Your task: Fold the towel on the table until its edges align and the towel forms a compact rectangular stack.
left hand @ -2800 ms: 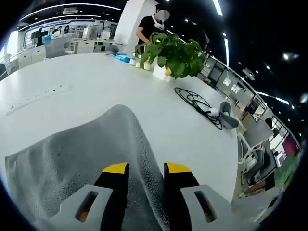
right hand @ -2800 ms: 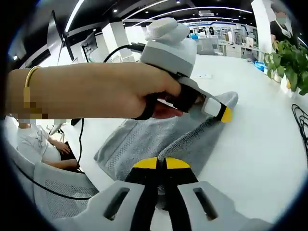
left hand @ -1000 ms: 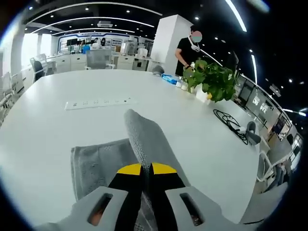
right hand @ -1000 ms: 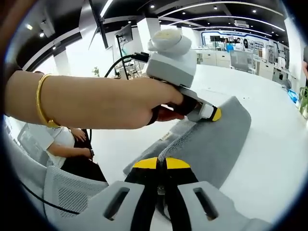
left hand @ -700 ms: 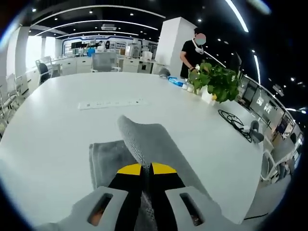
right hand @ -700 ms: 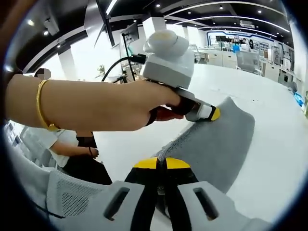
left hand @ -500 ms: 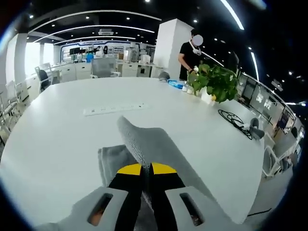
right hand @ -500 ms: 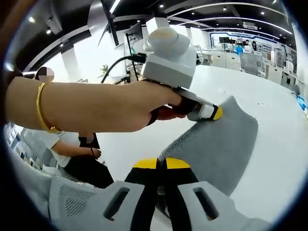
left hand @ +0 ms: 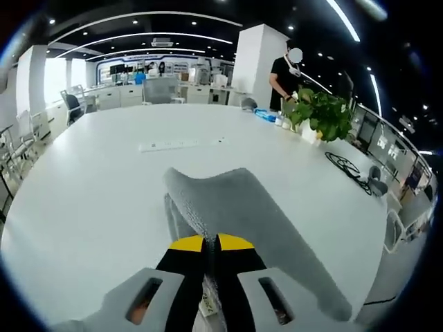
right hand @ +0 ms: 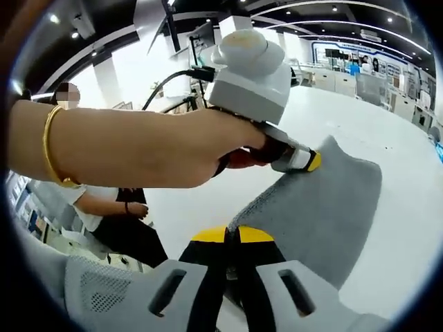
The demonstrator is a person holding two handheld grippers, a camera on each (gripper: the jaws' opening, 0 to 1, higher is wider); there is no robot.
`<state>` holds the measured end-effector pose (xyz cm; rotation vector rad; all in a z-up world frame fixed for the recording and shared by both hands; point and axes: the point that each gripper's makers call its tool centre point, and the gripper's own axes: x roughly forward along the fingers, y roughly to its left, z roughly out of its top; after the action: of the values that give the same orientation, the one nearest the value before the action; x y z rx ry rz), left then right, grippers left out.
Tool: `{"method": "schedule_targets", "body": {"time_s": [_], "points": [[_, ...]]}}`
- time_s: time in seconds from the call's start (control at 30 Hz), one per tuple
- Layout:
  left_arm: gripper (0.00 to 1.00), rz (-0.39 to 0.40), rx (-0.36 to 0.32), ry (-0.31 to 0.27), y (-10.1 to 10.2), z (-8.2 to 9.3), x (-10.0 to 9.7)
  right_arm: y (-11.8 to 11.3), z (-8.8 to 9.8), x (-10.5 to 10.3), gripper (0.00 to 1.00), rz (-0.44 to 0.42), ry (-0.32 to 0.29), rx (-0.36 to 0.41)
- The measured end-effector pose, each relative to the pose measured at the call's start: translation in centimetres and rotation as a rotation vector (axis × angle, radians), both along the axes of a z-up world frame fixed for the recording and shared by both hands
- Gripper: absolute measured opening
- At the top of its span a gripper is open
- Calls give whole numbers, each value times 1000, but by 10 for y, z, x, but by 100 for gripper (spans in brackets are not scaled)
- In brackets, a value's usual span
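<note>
Grey terry-cloth towel [left hand: 228, 200] — lifted off the white bench [left hand: 90, 187] along 1 edge, the raised part sloping down and away to the bench surface; a lower layer of the same cloth lies flat beneath it in the left gripper view. In the right gripper view the towel [right hand: 325, 214] hangs as a taut grey sheet between the 2 tools.

Left hand-held gripper [left hand: 210, 243] — yellow-tipped black jaws pressed together with the towel edge pinched between them. In the right gripper view the same tool [right hand: 310, 161] enters from the left, gripped by a person's hand [right hand: 201, 149] with a gold bracelet [right hand: 50, 145] on the wrist, its yellow tip touching the towel's upper edge.

Right hand-held gripper [right hand: 231, 235] — jaws closed, a corner of the towel caught at the yellow tips.

Other items on the bench, well apart from the towel: white power strip [left hand: 181, 144], leafy green potted plant [left hand: 322, 117], coiled black cable [left hand: 349, 166].

Surroundings: a person in a black top [left hand: 285, 72] standing by the plant; a seated person [right hand: 114, 214] beyond the bench edge.
</note>
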<state>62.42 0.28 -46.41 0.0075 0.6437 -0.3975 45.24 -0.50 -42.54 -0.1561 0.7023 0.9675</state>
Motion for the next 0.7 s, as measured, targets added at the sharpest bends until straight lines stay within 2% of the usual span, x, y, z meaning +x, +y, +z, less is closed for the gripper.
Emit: {"method": "schedule_targets", "body": {"time_s": [0.23, 0.53, 0.7], "points": [[5, -52, 5, 27, -2, -11, 0, 8, -12, 4, 2, -11, 11, -25], [5, -62, 15, 99, 11, -43, -2, 10, -33, 2, 3, -10, 34, -64], [5, -59, -19, 102, 11, -45, -6, 10, -41, -4, 4, 6, 57, -71]]}}
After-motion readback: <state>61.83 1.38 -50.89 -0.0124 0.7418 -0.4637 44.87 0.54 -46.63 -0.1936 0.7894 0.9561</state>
